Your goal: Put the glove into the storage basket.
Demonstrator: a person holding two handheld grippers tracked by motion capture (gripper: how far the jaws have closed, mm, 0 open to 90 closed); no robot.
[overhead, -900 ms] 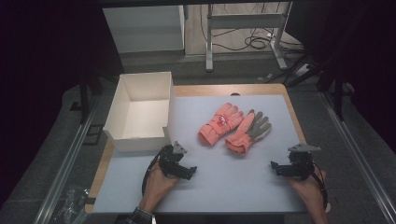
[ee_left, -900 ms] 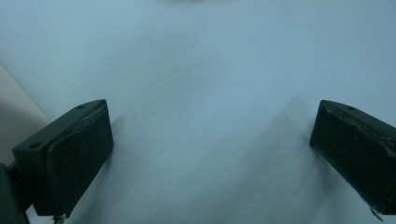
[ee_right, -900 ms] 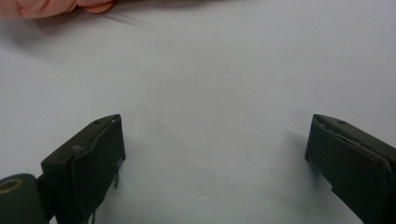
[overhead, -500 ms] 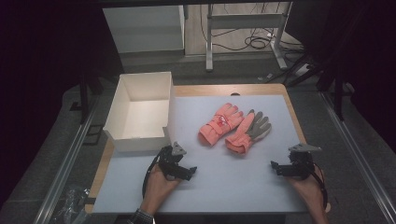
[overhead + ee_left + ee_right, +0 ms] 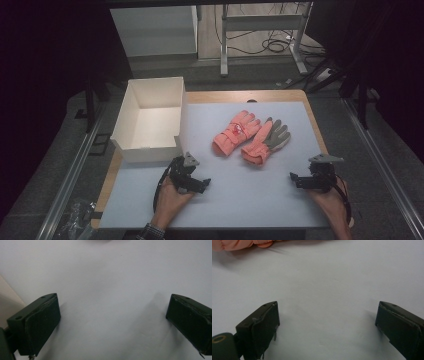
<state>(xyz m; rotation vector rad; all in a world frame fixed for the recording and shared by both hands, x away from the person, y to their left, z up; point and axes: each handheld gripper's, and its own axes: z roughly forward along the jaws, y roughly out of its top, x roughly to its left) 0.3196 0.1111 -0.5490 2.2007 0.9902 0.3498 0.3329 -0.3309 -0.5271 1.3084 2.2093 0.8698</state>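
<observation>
— Hand-held gripper status first: my left hand-held gripper (image 5: 200,184) sits low on the desk (image 5: 235,200) with its jaws spread wide and nothing between them. My right hand-held gripper (image 5: 296,178) is just as wide apart and just as empty.

— And the gloves?

— Two gloves lie side by side near the middle of the mat, touching or nearly so. The left glove (image 5: 236,132) shows its orange back with a small red mark. The right glove (image 5: 265,141) lies next to it with a grey palm facing up. From the right gripper view, a bit of orange glove (image 5: 239,244) peeks in beyond my jaws, well apart from them.

— How do you expect them to handle?

— Light, soft and padded, I'd judge. They'll flop and fold, not hold shape. The fabric shouldn't slip much, and nothing is fragile. I'd pinch each at the cuff, the end nearest me, where the material bunches thick enough to bite.

— Surface and room?

— A smooth pale mat covers the desk, with wood showing along the edges. It's flat, so my lower jaw would have to slide under the cuff or press down on it. An open white box (image 5: 150,120) stands left of the gloves, empty as far as I can see. Behind the gloves the room is dim, with a metal frame and cables on the floor.
</observation>
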